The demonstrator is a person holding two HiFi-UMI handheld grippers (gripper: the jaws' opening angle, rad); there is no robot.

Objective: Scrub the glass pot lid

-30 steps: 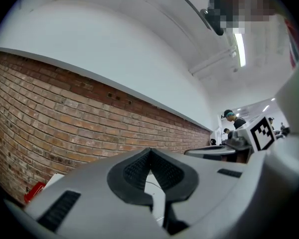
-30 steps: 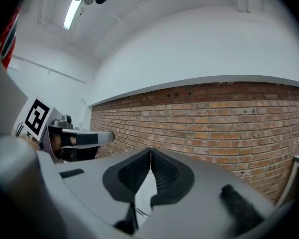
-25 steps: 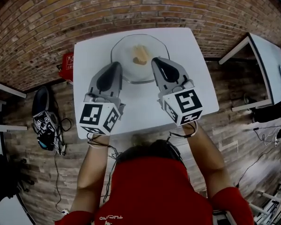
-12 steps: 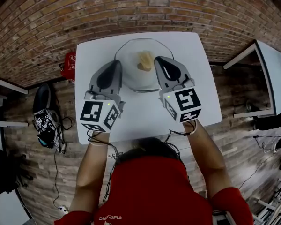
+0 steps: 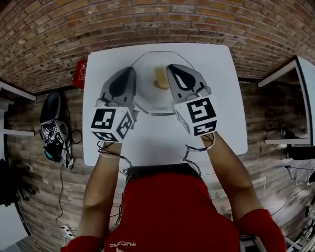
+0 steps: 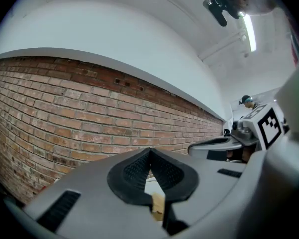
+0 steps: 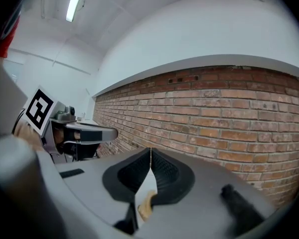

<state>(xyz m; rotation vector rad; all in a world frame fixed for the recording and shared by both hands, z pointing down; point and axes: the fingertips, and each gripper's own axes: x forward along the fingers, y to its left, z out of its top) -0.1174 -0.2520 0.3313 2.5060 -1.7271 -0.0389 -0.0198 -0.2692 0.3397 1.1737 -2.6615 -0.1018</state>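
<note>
- My left gripper (image 6: pixel 150 153) is clenched on nothing: in the left gripper view its two black pads meet at the tip, with only a narrow slit lower down.
- My right gripper (image 7: pixel 150 152) is clenched the same way, pads together at the tip and nothing held between them.
- The glass pot lid (image 5: pixel 148 97) lies on the white table (image 5: pixel 218 88), on its far half, at my 12 o'clock.
- A beige lump (image 5: pixel 160 77) sits at about the lid's middle. I cannot tell whether it is a knob or something laid on the glass.
- In the head view my left gripper's tip is over the lid's 9 o'clock rim and my right gripper's tip is over its 3 o'clock side, the beige lump between them. I cannot tell whether either touches the glass.
- Through the slit under each pair of pads a sliver of that beige shows.
- On the brick floor at the table's 9 o'clock stand a red object (image 5: pixel 81 73) and a black device (image 5: pixel 51 131) with square markers.
</note>
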